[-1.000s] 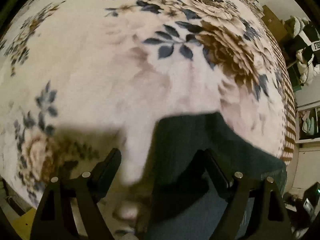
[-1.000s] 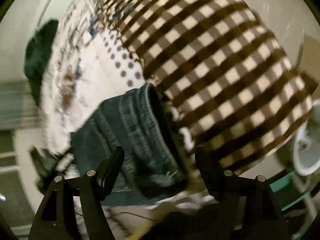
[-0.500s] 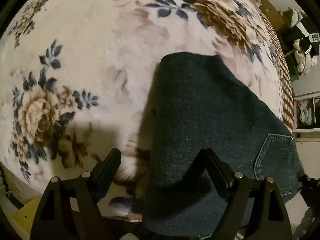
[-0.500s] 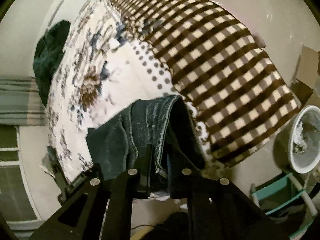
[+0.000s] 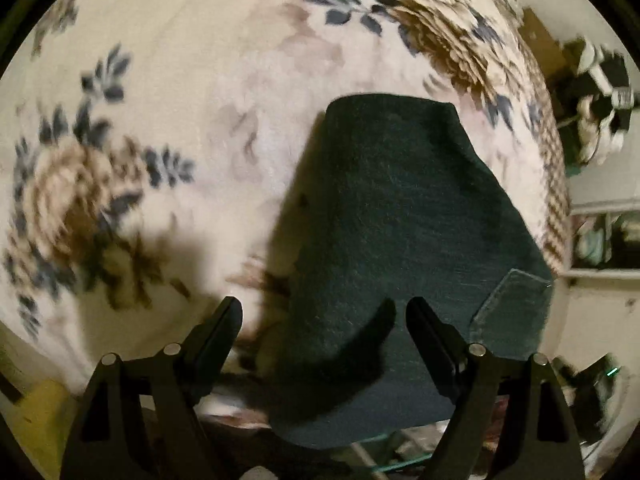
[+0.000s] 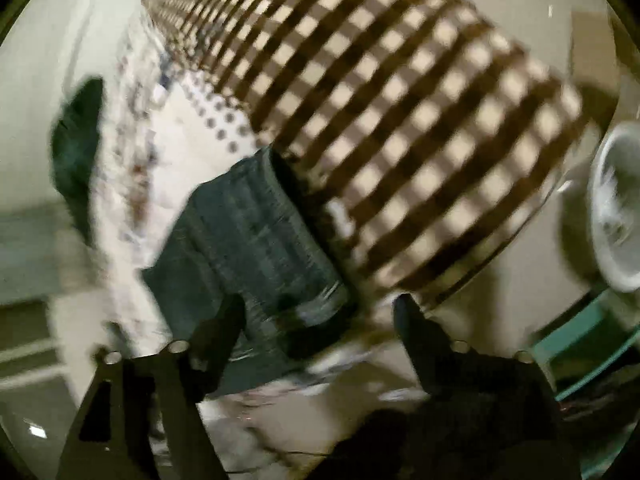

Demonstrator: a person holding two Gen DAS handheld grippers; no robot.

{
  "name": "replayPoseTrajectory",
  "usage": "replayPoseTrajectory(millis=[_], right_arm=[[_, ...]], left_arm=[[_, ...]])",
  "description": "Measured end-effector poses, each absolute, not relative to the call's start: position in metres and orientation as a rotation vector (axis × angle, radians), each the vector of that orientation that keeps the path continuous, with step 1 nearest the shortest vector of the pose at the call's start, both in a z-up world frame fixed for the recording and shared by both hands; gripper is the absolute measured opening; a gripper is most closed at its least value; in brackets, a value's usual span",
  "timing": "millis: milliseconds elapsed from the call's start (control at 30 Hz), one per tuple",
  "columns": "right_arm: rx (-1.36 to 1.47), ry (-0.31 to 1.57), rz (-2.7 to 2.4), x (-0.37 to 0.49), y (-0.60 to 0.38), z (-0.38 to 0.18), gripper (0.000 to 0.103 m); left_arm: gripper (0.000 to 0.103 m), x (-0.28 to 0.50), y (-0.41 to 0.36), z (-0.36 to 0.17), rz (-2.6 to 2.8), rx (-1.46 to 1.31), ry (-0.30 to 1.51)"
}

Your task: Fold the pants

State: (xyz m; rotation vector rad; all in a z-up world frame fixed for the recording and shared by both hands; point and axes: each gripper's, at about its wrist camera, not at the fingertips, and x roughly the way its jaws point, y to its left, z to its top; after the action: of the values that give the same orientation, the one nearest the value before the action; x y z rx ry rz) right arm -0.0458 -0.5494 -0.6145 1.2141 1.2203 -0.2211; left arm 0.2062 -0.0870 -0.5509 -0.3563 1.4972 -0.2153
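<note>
Floral bedspread (image 5: 192, 92) under both | pants (image 5: 400, 248) folded, long axis running away ahead of left gripper (image 5: 320, 322), spread wide, empty | right gripper (image 6: 320, 316) opening, clear above waistband end | left nearer

Both wrist views look steeply down, sharing the pants (image 5: 400, 240).

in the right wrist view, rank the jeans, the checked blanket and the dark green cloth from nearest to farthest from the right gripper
1. Jeans: just ahead of the right gripper, toward its left finger; jaws opening, nothing held.
2. Checked blanket: beyond the jeans, upper right.
3. Dark green cloth: farthest, at the bed's far left edge.
</note>
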Motion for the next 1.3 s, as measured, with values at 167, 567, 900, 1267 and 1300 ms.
replayPoseTrajectory(millis=[167, 567, 900, 1267, 1300], right_arm=[[1.413, 1.193, -0.142, -0.052, -0.521, -0.658, 0.085], [1.305, 1.057, -0.193, -0.043, -0.506, -0.652, 0.039], [1.395, 1.063, -0.043, -0.034, -0.505, -0.679, 0.089], [1.503, 1.029, 0.036, -0.047, -0.485, -0.687, 0.093], [1.529, 1.009, 0.045, -0.048, -0.485, -0.687, 0.093]], left_arm=[[0.084, 0.197, -0.083, -0.577, -0.211, -0.469, 1.523], [0.085, 0.197, -0.089, -0.58, -0.251, -0.424, 1.497], [0.085, 0.199, -0.088, -0.587, -0.285, -0.516, 1.423], [0.085, 0.207, -0.094, -0.59, -0.332, -0.554, 1.402], [0.085, 0.207, -0.093, -0.59, -0.339, -0.557, 1.402]])
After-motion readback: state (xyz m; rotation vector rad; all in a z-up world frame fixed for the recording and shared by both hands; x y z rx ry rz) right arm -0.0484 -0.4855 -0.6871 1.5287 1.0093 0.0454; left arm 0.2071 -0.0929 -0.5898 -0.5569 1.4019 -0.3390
